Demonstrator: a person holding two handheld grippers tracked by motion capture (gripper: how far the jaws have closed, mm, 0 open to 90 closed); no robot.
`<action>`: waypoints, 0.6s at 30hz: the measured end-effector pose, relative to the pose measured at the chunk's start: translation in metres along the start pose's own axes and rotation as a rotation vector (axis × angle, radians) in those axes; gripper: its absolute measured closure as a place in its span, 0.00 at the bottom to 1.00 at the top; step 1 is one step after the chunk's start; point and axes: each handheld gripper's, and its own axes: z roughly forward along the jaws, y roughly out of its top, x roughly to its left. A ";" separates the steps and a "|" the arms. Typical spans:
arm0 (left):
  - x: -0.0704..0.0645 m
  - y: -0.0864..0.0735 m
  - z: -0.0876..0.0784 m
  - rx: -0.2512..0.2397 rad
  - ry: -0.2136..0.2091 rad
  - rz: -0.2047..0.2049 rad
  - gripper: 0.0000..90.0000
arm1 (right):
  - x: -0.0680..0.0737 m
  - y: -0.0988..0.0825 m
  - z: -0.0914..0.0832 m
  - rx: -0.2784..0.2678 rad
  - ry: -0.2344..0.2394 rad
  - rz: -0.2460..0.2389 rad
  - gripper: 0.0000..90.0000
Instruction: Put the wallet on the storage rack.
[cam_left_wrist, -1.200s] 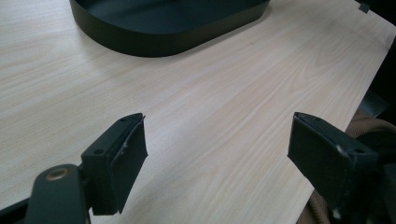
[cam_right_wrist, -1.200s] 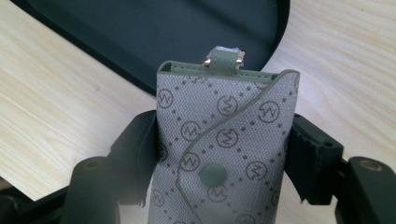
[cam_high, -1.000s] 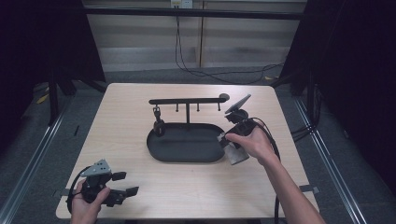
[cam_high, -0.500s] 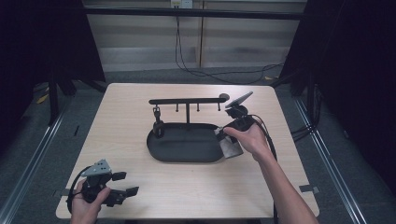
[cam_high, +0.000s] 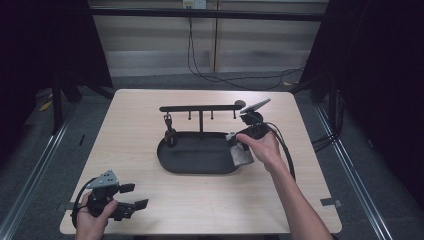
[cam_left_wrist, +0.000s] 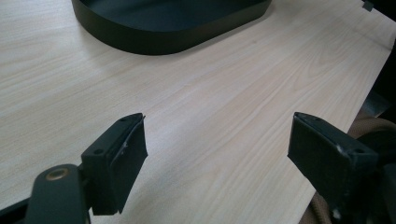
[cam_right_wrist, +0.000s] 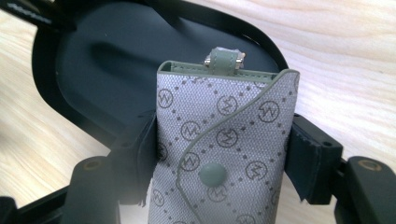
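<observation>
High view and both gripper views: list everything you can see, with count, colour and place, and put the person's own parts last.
Table: one, light wood, centre of the high view.
Tray: one, black oval, middle of the table.
Rack: one, black bar with small hooks, standing at the tray's far edge.
Pouch: one, grey patterned with a green snap and trim, over the tray's right end.
Cables: several, black, on the floor beyond the table.
Left gripper: one, black, near left corner of the table, jaws apart and holding nothing.
Right gripper: one, black, closed on the pouch.
</observation>
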 end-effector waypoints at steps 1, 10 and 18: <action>-0.001 0.000 0.000 -0.002 0.004 -0.003 0.21 | -0.001 0.000 0.002 -0.010 0.008 0.005 0.37; 0.001 -0.001 0.000 0.005 0.004 -0.007 0.21 | -0.014 -0.003 0.017 -0.034 0.034 0.054 0.37; 0.000 -0.001 0.000 0.009 0.000 -0.003 0.21 | -0.017 0.000 0.025 -0.057 0.045 0.078 0.37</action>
